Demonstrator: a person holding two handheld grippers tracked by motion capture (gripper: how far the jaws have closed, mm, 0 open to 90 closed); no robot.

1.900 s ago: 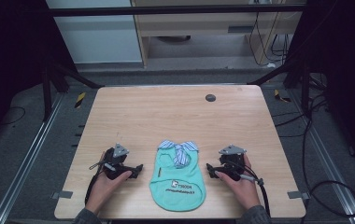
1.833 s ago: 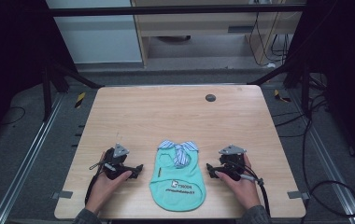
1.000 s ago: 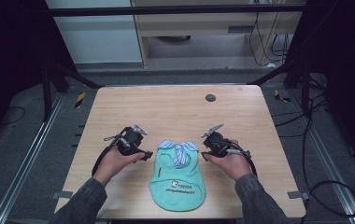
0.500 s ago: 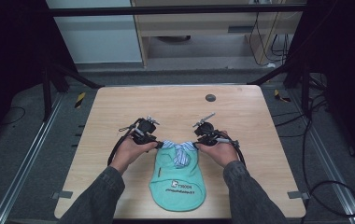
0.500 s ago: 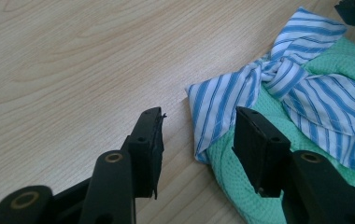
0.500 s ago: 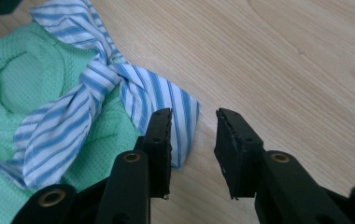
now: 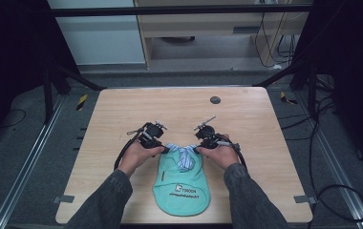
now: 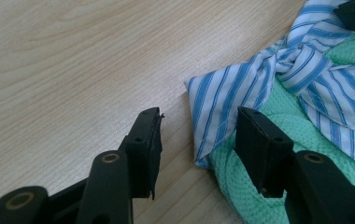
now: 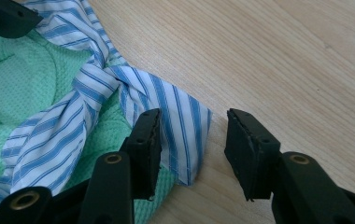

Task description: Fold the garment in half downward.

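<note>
Green bib (image 7: 183,188) on counter (image 7: 122,114): knotted striped ties (image 7: 182,151) run crosswise, one end between each open tool, left tool (image 8: 198,135), right tool (image 9: 193,135), equally near.

A mint-green waffle-knit cloth bib (image 7: 182,183) carries a small white patch with dark lettering near its rounded lower end. Its tied fabric straps (image 8: 278,79) are white with blue stripes, thin and broad lines alternating. The light wooden worktop (image 7: 179,107) shows pale beige grain, with one dark grey round disc (image 7: 215,100) near its far edge. Both two-jaw grippers, left (image 8: 199,135) and right (image 9: 192,135), are black with brass-coloured rivets. The person's sleeves (image 7: 104,200) are dark grey.
</note>
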